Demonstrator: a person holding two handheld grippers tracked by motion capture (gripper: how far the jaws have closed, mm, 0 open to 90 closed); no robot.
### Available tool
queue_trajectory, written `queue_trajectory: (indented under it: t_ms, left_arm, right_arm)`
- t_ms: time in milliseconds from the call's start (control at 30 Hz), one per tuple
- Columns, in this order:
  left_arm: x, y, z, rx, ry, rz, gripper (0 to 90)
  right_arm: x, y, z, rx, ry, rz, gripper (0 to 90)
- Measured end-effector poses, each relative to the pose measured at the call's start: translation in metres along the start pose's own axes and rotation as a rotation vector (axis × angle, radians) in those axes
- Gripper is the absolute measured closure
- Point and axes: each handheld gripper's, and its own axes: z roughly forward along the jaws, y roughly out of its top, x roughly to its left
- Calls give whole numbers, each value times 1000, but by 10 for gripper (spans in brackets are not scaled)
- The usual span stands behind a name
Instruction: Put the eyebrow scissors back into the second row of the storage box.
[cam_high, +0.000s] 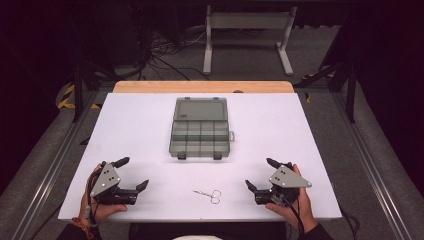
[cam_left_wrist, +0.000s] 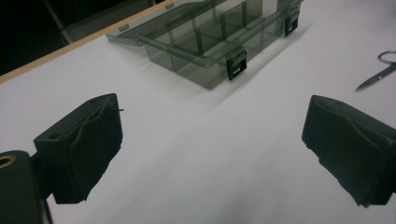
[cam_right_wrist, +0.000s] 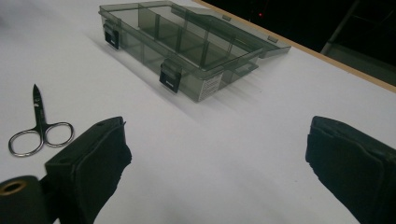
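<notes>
At the near edge of the bench (cam_high: 150, 115), the right gripper (cam_high: 261, 176) and left gripper (cam_high: 134, 173) rest with jaws wide and empty. Between them lie the scissors (cam_high: 209, 194), probably bound for the open box (cam_high: 200, 129) beyond, laid flat for an easy pinch.

A lab: dark room, floor cables (cam_high: 165, 55), metal frames (cam_high: 248, 35).

Shiny metal scissors (cam_high: 209, 194); translucent smoky plastic box (cam_high: 200, 128); matt white table (cam_high: 140, 130).
</notes>
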Motion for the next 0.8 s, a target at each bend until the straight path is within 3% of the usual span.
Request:
queue_trajectory:
  t_ms: [300, 467, 533, 700, 733, 800]
  left_arm:
    - [-2, 2, -1, -19, -13, 25, 50]
    - [-1, 1, 0, -17, -16, 9, 48]
    - [0, 1, 2, -8, -17, 17, 48]
    - [0, -1, 2, -8, -18, 19, 49]
    - [0, -2, 1, -8, -20, 18, 49]
    - [1, -3, -1, -5, -29, 18, 41]
  right_arm:
    - [1, 3, 5, 11, 34, 8, 66]
    - [5, 8, 11, 42, 55, 4, 74]
    - [9, 12, 17, 63, 98, 5, 67]
    - [15, 20, 28, 85, 137, -2, 91]
    - [17, 24, 32, 98, 167, -3, 102]
    - [24, 32, 39, 115, 193, -27, 137]
